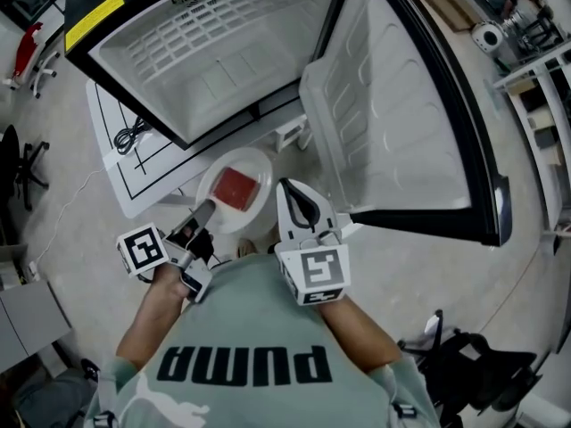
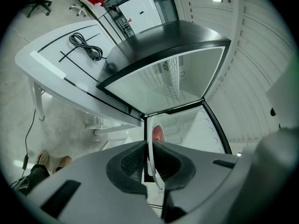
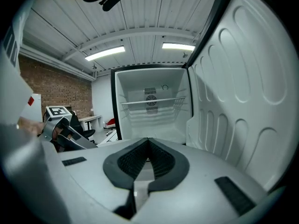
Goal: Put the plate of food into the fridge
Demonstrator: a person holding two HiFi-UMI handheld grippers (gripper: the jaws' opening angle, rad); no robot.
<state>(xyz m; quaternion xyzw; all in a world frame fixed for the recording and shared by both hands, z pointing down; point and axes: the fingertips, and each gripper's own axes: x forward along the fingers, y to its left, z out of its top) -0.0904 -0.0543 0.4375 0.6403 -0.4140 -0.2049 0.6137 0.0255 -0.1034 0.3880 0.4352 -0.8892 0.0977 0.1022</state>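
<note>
A white plate (image 1: pixel 234 190) with a red piece of food (image 1: pixel 235 188) hangs in front of the open fridge (image 1: pixel 205 56). My left gripper (image 1: pixel 203 210) is shut on the plate's near rim. In the left gripper view the rim (image 2: pixel 150 149) stands edge-on between the dark pads, and the red food (image 2: pixel 158 133) shows beyond it. My right gripper (image 1: pixel 293 193) is just right of the plate, shut and empty. In the right gripper view its jaws (image 3: pixel 148 143) meet, pointing at the fridge's white interior (image 3: pixel 152 118) with a wire shelf (image 3: pixel 152 101).
The fridge door (image 1: pixel 393 105) stands swung open at the right, close beside the right gripper. A white table (image 1: pixel 129 172) with a black cable (image 1: pixel 132 135) sits left of the fridge. Chairs (image 1: pixel 18 163) and shelving (image 1: pixel 544 87) stand at the edges of the room.
</note>
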